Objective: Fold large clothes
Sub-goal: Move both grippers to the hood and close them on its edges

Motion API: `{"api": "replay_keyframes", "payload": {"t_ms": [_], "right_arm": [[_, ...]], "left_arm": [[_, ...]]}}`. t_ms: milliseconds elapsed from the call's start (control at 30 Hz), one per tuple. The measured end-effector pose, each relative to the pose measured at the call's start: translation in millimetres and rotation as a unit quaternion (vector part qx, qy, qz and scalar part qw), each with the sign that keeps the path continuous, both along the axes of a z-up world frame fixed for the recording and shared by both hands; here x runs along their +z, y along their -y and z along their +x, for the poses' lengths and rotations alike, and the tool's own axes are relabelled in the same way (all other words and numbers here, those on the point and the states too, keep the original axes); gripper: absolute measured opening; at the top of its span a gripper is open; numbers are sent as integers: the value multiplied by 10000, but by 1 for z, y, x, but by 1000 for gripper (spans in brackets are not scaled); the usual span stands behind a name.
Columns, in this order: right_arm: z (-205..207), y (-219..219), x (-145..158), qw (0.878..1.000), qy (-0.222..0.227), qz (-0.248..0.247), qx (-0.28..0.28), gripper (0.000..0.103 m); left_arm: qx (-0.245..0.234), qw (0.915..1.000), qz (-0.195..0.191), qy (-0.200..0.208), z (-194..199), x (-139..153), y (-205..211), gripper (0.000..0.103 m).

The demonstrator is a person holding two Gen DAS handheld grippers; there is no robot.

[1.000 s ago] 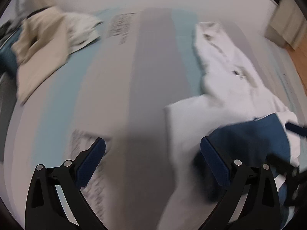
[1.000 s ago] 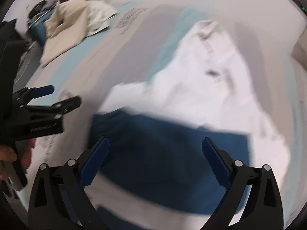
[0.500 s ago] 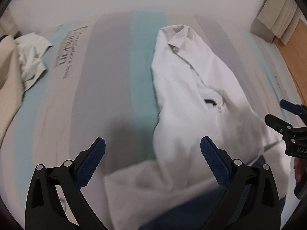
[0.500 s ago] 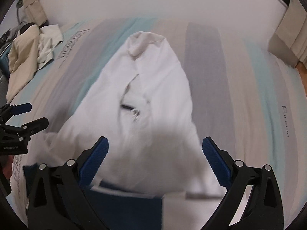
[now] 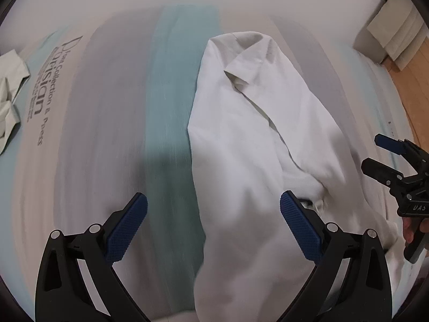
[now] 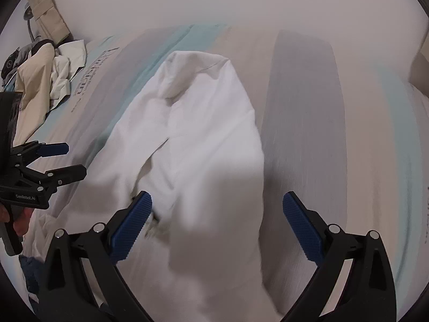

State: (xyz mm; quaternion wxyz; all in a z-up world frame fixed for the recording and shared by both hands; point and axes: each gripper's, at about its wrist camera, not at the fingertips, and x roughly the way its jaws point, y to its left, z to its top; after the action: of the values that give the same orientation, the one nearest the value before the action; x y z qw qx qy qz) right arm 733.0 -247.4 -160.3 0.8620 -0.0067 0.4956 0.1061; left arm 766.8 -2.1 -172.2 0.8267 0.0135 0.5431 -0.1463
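Note:
A large white collared shirt point(image 5: 257, 145) lies loosely bunched along the striped bed, collar at the far end; it also shows in the right wrist view point(image 6: 203, 145). My left gripper point(image 5: 213, 226) is open and empty, above the shirt's left edge. My right gripper point(image 6: 217, 225) is open and empty, above the shirt's right part. Each gripper shows in the other's view, the right one point(image 5: 386, 155) at the right edge and the left one point(image 6: 56, 161) at the left. A bit of blue cloth point(image 6: 29, 271) peeks out at lower left.
The bed cover point(image 5: 171, 107) has grey, teal and beige stripes with printed text point(image 5: 40, 102). Beige and white clothes point(image 6: 45, 80) are piled at the far left of the bed. Wood floor point(image 5: 413, 91) and a pale cabinet point(image 5: 394, 37) lie to the right.
Both grippers have moved forward along the shirt toward its collar. The blue cloth, large in view a second ago, has dropped almost out of sight. Both grippers stayed open.

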Motion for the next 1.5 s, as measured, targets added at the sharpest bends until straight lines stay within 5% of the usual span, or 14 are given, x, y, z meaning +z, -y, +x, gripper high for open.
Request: {"api": "replay_keyframes", "payload": {"t_ms": [633, 933, 1133, 1500], "right_arm": [[83, 19, -41, 9965, -574, 542, -261, 81], [115, 30, -52, 9855, -956, 1329, -451, 69], [123, 16, -59, 9869, -1120, 1118, -302, 63], [124, 24, -71, 9840, -1181, 1216, -548, 33]], "left_arm": [[-35, 9995, -273, -180, 68, -26, 14, 97], [176, 9942, -949, -471, 104, -39, -2, 97], [143, 9958, -701, -575, 112, -50, 5, 96], [47, 9960, -664, -601, 129, -49, -13, 60]]}}
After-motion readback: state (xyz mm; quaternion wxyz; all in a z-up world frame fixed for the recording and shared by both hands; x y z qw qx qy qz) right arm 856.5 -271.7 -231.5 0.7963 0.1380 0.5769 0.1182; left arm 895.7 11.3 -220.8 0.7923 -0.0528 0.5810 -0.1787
